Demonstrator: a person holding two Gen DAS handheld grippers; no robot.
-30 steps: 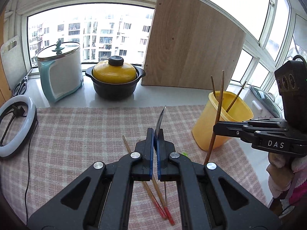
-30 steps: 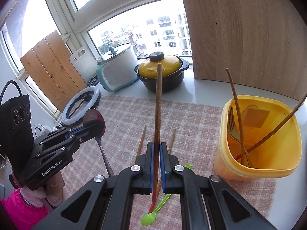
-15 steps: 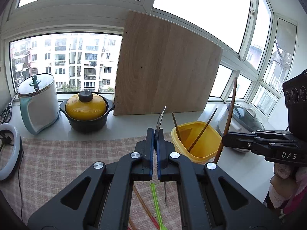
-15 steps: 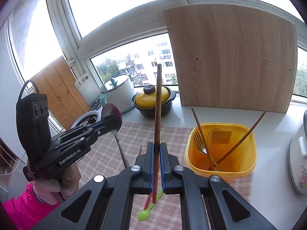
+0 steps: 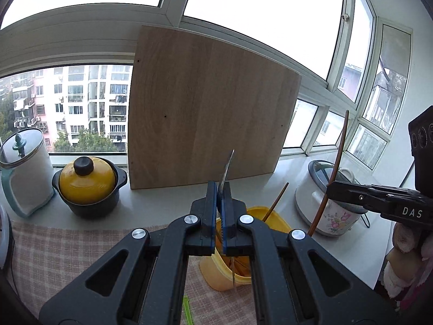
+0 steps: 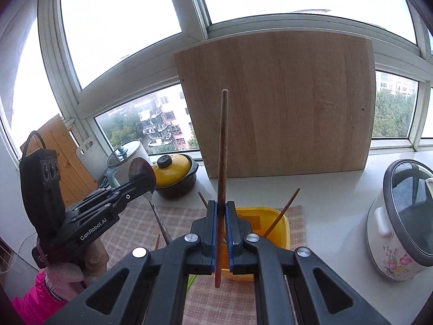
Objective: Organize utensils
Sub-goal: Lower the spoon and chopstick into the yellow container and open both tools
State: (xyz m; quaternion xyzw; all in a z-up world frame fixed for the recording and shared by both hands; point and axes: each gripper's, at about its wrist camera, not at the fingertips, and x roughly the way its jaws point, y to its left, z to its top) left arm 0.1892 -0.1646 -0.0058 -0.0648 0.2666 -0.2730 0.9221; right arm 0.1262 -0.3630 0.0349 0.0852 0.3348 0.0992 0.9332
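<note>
My left gripper (image 5: pixel 222 211) is shut on a metal spoon (image 5: pixel 226 172), seen edge-on in its own view; its bowl (image 6: pixel 141 170) shows in the right wrist view, handle hanging down. My right gripper (image 6: pixel 222 227) is shut on a brown chopstick (image 6: pixel 222 146) held upright; it also shows in the left wrist view (image 5: pixel 335 168). Both grippers are raised over the yellow tub (image 6: pixel 280 224), which holds chopsticks (image 6: pixel 282 211) and sits on the checked cloth (image 5: pixel 67 254). The tub (image 5: pixel 216 273) lies right under my left gripper.
A wooden board (image 5: pixel 205 113) leans on the window behind. A yellow-lidded black pot (image 5: pixel 88 184) and a white-teal canister (image 5: pixel 25 168) stand at back left. A floral rice cooker (image 6: pixel 400 222) stands right. A green plastic spoon (image 5: pixel 187 311) lies on the cloth.
Both grippers have risen and tilted up with their utensils and moved over the yellow tub; the loose chopsticks on the cloth have dropped out of view.
</note>
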